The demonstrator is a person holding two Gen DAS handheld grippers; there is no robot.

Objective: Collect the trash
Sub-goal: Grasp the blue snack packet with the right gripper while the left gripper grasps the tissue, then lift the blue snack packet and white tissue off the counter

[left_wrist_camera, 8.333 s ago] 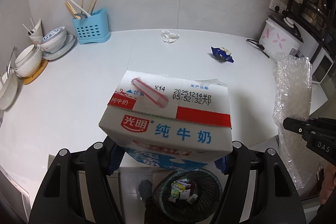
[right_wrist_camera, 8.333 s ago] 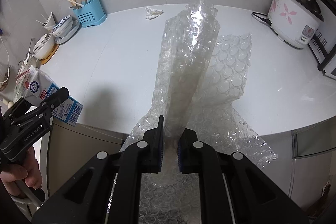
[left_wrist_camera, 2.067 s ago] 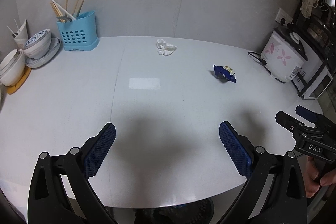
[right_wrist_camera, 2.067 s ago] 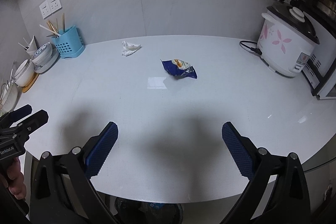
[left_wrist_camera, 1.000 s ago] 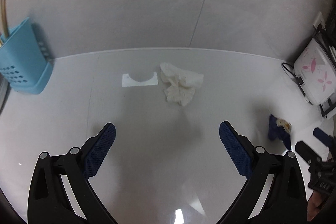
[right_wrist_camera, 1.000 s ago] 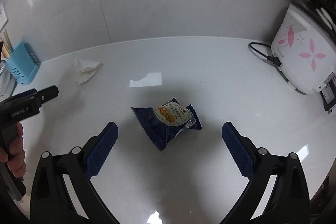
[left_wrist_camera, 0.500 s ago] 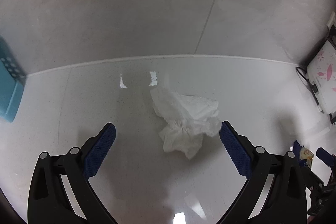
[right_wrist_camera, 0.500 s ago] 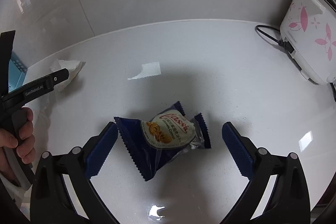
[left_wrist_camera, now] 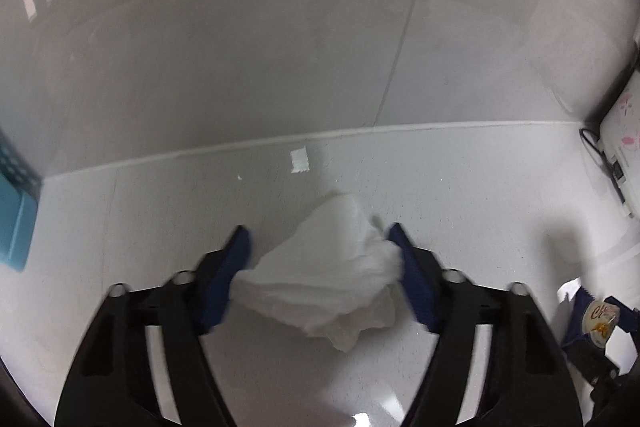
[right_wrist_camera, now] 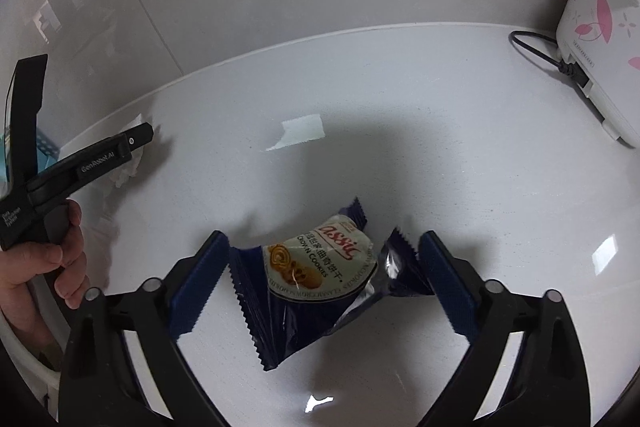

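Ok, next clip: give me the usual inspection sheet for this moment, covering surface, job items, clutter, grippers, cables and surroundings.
Surface: white countertop, glossy, with light reflections.
Job's things: crumpled white tissue and a dark blue cookie wrapper, both lying on the counter.
Clutter: blue utensil holder at the far left edge; nothing else seen.
Grippers: left gripper has its pads against both sides of the tissue, partly closed; right gripper straddles the wrapper, pads at its ends, grip not yet tight.
Cables: black power cord plugged into the rice cooker.
Surroundings: grey tiled wall behind the counter.
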